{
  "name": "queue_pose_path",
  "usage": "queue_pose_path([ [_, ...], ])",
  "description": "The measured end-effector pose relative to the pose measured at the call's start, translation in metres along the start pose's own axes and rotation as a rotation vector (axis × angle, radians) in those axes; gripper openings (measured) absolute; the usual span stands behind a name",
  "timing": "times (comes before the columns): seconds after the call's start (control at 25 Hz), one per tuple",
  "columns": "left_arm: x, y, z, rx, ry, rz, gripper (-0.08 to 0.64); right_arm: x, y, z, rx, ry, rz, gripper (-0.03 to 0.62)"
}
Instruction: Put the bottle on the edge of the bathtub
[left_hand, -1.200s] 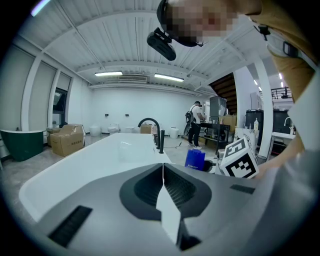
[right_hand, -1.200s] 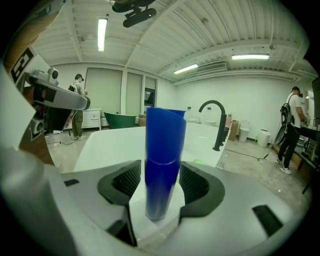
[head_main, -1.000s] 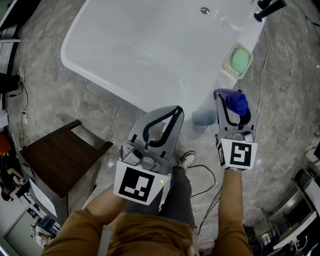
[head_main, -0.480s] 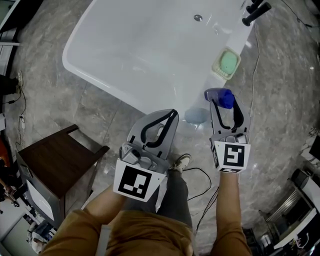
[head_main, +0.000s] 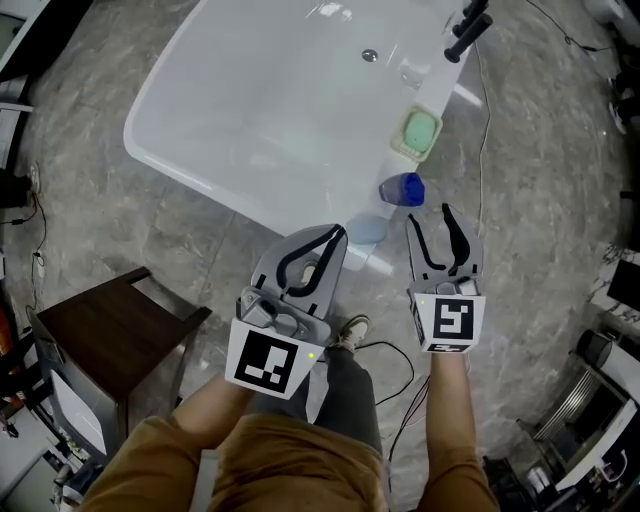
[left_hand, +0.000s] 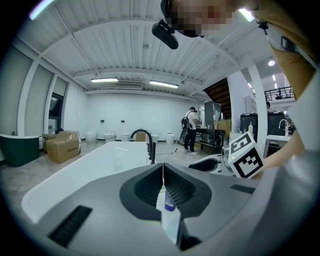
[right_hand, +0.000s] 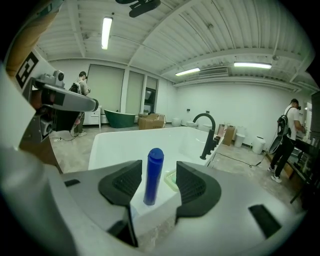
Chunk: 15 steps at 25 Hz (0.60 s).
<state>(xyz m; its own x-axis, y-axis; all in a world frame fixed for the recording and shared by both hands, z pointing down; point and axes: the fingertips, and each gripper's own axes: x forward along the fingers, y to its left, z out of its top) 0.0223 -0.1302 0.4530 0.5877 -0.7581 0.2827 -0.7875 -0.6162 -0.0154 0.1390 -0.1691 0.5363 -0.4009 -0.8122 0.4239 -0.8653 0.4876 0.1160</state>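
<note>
A blue bottle (head_main: 402, 189) stands upright on the white bathtub's rim (head_main: 432, 92), near its corner. My right gripper (head_main: 430, 216) is open just behind it, jaws apart and touching nothing. In the right gripper view the blue bottle (right_hand: 153, 175) stands free between the spread fingers (right_hand: 122, 182). My left gripper (head_main: 336, 234) is shut and empty, over the tub's near corner. A clear bottle with a pale blue cap (head_main: 368, 229) stands on that corner. In the left gripper view the clear bottle (left_hand: 168, 212) shows through the slit below the closed tips.
A green soap dish (head_main: 420, 130) lies on the rim beyond the blue bottle, and a black faucet (head_main: 465, 25) stands farther along. A dark wooden stool (head_main: 110, 320) is on the floor at left. Cables (head_main: 395, 350) trail by my shoe (head_main: 350, 328).
My right gripper has opened and let go of the blue bottle, then drawn back from it. The bottle now stands alone on the rim. The left gripper stays shut.
</note>
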Motion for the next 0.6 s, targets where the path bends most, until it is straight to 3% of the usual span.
queue_pose_path([
  [0.32,-0.024,-0.008,0.037,0.013,-0.035,0.008,0.011,-0.044,-0.019,0.033,0.008,-0.018,-0.096,0.063],
  [0.48,-0.039,-0.009,0.053,-0.003,-0.048,0.023,0.011,-0.066,-0.029,0.055,-0.003,-0.028,-0.136,0.009],
  [0.6,-0.048,-0.011,0.067,-0.026,-0.061,0.036,0.011,-0.083,-0.042,0.076,-0.011,-0.045,-0.167,0.005],
])
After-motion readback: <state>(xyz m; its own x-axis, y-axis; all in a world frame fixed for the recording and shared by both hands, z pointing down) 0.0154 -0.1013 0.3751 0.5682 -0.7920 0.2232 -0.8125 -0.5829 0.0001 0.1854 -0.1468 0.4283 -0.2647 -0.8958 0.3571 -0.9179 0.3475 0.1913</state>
